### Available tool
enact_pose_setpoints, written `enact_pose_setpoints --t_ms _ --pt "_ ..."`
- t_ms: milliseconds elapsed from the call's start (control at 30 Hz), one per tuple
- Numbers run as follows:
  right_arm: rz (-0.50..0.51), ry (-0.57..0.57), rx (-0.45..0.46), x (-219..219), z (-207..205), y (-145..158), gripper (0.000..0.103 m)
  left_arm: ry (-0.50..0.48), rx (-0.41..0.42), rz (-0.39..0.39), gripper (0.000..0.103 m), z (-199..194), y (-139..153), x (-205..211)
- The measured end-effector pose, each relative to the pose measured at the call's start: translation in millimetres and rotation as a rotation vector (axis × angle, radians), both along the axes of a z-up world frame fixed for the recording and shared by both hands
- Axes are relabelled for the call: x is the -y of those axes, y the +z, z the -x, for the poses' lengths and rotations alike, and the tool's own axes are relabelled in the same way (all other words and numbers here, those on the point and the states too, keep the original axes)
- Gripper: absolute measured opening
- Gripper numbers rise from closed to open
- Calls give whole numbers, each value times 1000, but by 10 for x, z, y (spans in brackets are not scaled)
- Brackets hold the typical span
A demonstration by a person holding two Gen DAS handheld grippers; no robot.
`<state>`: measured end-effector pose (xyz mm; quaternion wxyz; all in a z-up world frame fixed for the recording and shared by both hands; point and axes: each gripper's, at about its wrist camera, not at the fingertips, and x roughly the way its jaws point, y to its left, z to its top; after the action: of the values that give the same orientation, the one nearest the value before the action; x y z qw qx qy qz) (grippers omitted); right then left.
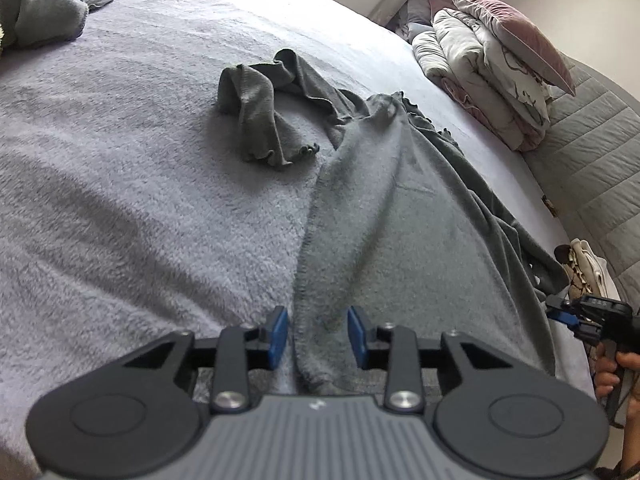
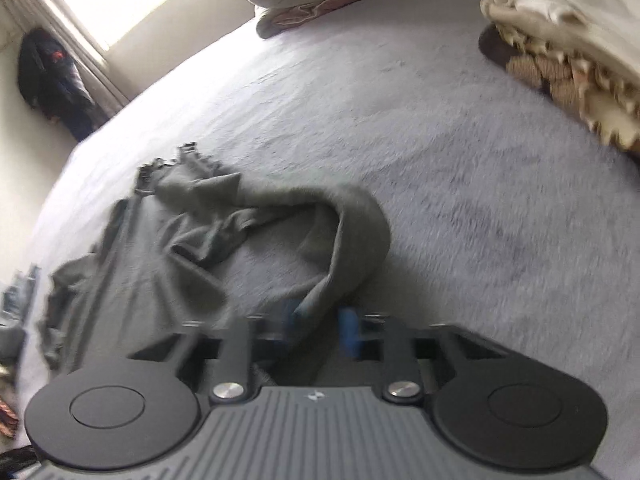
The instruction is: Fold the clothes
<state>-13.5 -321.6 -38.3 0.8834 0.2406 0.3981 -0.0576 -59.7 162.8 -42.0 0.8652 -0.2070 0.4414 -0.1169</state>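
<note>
— What is the left camera giving you?

— I am seeing the left gripper [image 1: 318, 336] with its fingers apart, the hem of the grey garment [image 1: 400, 208] lying between the blue pads. The garment is spreading over the lilac blanket [image 1: 120, 200]. The right gripper [image 1: 568, 316] is showing at the edge.

— And the right camera?

— It is blurred. The right gripper [image 2: 320, 320] is having a sleeve between its fingers; closed or not, I cannot tell. Only here a cream pile [image 2: 560, 32] is appearing.

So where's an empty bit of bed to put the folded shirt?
Bare blanket lies left of the grey garment, below the dark clothes pile. Crowded: the folded bedding and cream pile along the far edge.
</note>
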Motion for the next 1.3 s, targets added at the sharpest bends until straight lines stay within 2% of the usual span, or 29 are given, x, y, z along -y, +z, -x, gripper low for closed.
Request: enact_pose_setpoints --t_ms 200,367,467,533,600,700,733,933,1067,1133,1300 --pt "215 -39 91 9 -169 314 5 -8 23 -40 32 -70 40 -2" --pt "444 -63 179 13 -370 554 5 -6 16 -44 32 -154 34 3" --pt "522 -76 200 60 -499 580 5 -5 20 -57 32 -212 40 20" --pt "525 -92 193 120 -556 555 7 0 21 -62 32 -266 44 28" --pt "475 -112 164 192 -602 502 10 6 26 -64 32 -332 61 37" --pt "369 -93 141 236 -601 466 33 5 39 -69 32 -446 109 69" --pt "335 -82 135 232 -594 458 36 8 43 -70 32 -496 127 80" --pt "126 -20 98 211 -556 402 37 45 25 -43 32 -957 209 96" --pt "-112 1 12 241 -681 170 37 84 24 -15 35 -1218 241 61" --pt "-182 8 -17 208 -747 64 37 117 18 -28 35 -1327 207 31" --pt "-248 -11 -50 88 -871 -93 37 188 -22 -48 35 -1444 61 -77"
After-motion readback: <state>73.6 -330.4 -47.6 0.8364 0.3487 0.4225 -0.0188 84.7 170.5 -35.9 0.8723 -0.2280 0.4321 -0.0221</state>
